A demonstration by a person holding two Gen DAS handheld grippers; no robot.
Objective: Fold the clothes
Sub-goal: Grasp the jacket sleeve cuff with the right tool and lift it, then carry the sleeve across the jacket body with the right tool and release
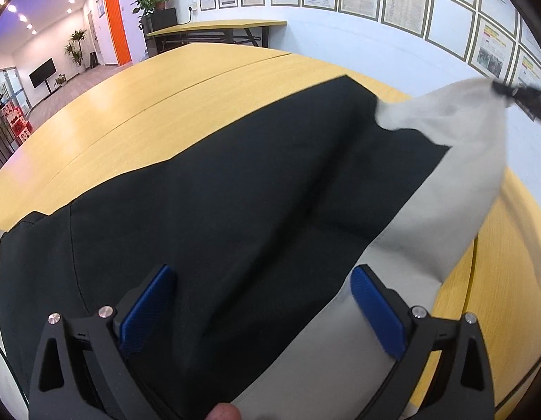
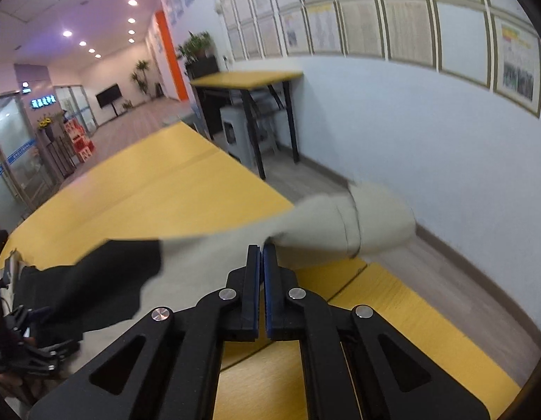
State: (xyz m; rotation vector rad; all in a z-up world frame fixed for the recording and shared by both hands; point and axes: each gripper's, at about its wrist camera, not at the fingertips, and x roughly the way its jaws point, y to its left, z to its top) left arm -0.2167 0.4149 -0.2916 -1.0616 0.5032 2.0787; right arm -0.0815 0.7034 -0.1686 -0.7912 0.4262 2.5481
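The right gripper clamps the lifted grey sleeve of a black-and-grey fabric garment on the yellow wooden table — the left gripper gapes wide above it.

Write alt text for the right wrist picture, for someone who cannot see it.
The right gripper, jaws shut, pinches the grey sleeve of a black and grey garment and lifts it above a yellow table. The left gripper shows at the lower left edge. Behind are a side table and a wall of framed papers.
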